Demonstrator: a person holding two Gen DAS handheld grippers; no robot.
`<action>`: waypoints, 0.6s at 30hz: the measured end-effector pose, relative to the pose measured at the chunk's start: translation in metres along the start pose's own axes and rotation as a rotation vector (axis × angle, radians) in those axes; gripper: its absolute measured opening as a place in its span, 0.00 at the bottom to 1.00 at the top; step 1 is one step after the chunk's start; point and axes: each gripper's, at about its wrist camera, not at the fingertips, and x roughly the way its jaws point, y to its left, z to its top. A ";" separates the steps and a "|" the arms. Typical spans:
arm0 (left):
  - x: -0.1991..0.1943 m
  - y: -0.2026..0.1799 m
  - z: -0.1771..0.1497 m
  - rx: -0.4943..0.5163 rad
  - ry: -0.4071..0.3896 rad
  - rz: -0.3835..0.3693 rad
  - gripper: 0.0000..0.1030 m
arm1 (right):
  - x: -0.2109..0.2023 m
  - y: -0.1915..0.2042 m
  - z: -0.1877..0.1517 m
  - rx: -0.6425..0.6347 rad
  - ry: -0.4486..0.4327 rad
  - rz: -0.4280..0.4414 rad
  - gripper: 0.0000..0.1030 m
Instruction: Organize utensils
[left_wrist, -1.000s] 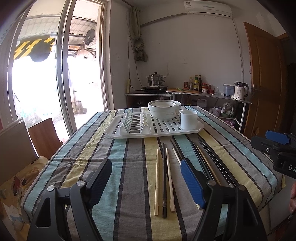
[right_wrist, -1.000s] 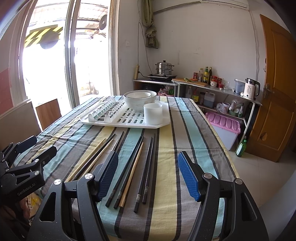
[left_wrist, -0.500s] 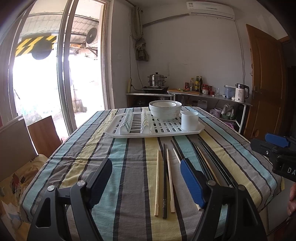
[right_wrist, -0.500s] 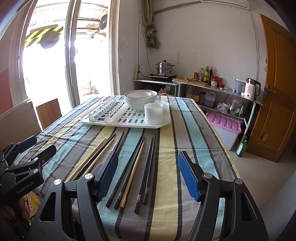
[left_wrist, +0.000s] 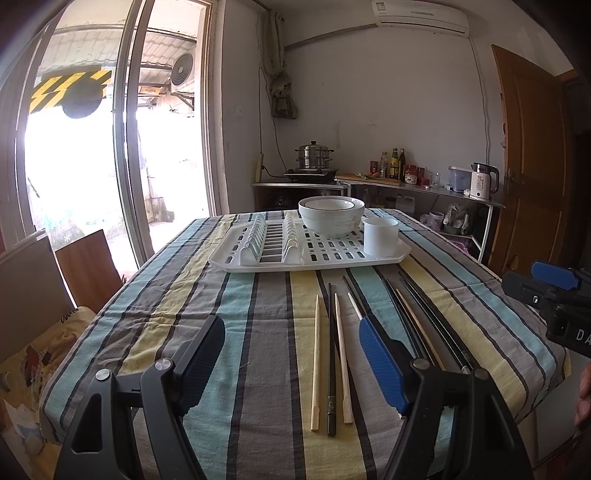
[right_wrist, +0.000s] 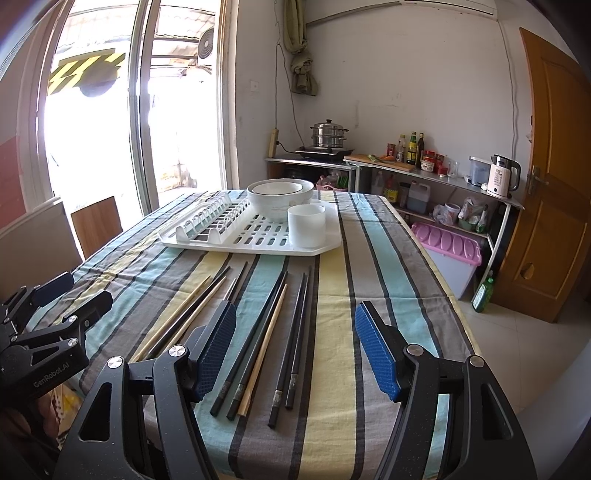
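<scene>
Several chopsticks lie lengthwise on the striped tablecloth (left_wrist: 229, 332): pale wooden chopsticks (left_wrist: 317, 354) and black chopsticks (left_wrist: 331, 354) in the left wrist view, more black chopsticks (right_wrist: 295, 332) and a wooden chopstick (right_wrist: 264, 343) in the right wrist view. Behind them a white drying rack (left_wrist: 306, 254) holds stacked white bowls (left_wrist: 330, 214) and a white cup (left_wrist: 380, 236). My left gripper (left_wrist: 291, 350) hovers open above the near chopsticks, holding nothing. My right gripper (right_wrist: 295, 343) is open too, over the black pair. The cup (right_wrist: 306, 225) and rack (right_wrist: 243, 236) lie ahead.
Wooden chair backs (left_wrist: 88, 266) stand at the table's left edge. A glass door (left_wrist: 74, 166) fills the left wall. A counter with a steamer pot (left_wrist: 314, 157), bottles and a kettle (left_wrist: 482, 181) runs along the back. A pink bin (right_wrist: 448, 247) sits right of the table.
Both views have shifted only slightly; the left wrist camera has risen a little. Chopsticks, rack and both grippers' openings are unchanged.
</scene>
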 end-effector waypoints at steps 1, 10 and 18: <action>0.001 0.000 0.000 0.000 0.001 0.000 0.73 | 0.003 -0.002 0.001 0.000 -0.001 0.000 0.65; 0.012 0.002 0.001 -0.010 0.022 -0.005 0.73 | 0.009 -0.002 0.000 -0.005 0.001 0.003 0.65; 0.035 0.004 0.004 -0.001 0.063 -0.009 0.73 | 0.027 -0.003 0.000 -0.012 0.023 0.007 0.65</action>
